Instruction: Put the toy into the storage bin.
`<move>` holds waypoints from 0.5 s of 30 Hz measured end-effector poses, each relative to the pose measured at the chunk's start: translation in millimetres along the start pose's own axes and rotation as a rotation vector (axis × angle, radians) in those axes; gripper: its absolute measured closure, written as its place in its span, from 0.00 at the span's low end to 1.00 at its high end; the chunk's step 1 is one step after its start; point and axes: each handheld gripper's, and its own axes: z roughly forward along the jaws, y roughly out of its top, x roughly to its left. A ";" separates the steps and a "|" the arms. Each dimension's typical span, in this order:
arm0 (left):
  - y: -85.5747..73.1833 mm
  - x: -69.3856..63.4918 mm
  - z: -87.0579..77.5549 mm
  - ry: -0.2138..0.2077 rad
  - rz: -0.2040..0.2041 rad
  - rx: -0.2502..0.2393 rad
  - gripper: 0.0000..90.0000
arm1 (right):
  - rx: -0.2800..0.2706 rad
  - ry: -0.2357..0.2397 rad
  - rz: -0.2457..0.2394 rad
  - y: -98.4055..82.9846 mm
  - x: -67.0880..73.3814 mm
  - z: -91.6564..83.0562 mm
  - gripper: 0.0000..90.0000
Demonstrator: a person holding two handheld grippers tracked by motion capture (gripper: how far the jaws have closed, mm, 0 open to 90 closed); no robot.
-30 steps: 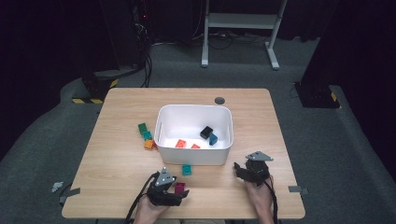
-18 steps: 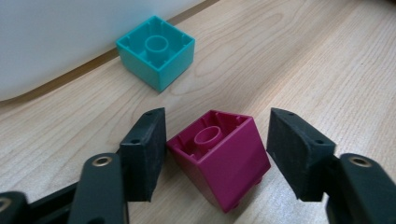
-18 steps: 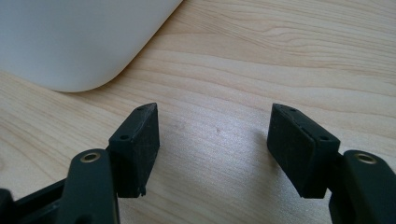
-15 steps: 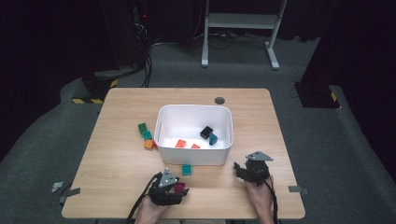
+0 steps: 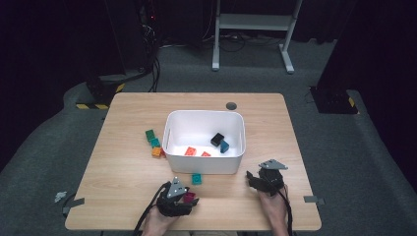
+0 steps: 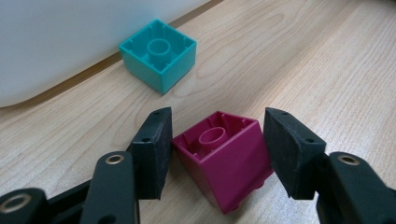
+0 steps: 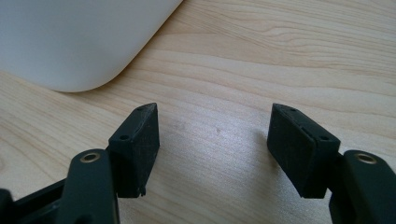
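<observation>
A magenta brick (image 6: 224, 161) lies upside down and tilted on the wooden table (image 5: 123, 172), near the front edge. My left gripper (image 6: 217, 154) has just been closing on it, and both pads now press its sides. In the high view, this gripper (image 5: 188, 198) sits left of centre with the magenta brick (image 5: 189, 197) at its tip. A teal brick (image 6: 159, 53), also upside down, rests just beyond it against the white bin (image 6: 46, 42). My right gripper (image 7: 212, 149) stands open over bare wood by the bin's corner (image 7: 70, 37), with nothing between its jaws.
The white bin (image 5: 204, 114) sits mid-table and holds a black brick (image 5: 217, 139), a blue brick (image 5: 224, 146) and two red ones (image 5: 190, 151). Green (image 5: 150, 134), teal (image 5: 155, 142) and orange (image 5: 157, 152) bricks lie left of the bin. The right gripper (image 5: 252, 176) rests at front right.
The left jaws have drawn in around the magenta brick. Neither hand has shifted, and the right jaws are as wide as before.
</observation>
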 end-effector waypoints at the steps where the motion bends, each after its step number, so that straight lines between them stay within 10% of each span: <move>1: 0.0 0.1 -0.1 0.000 0.000 0.000 0.49 | 0.000 0.000 0.000 0.0 0.0 0.0 0.38; 15: 1.2 1.5 0.3 -0.012 -0.006 -0.006 0.51 | 0.000 0.000 0.000 0.0 0.0 0.0 0.38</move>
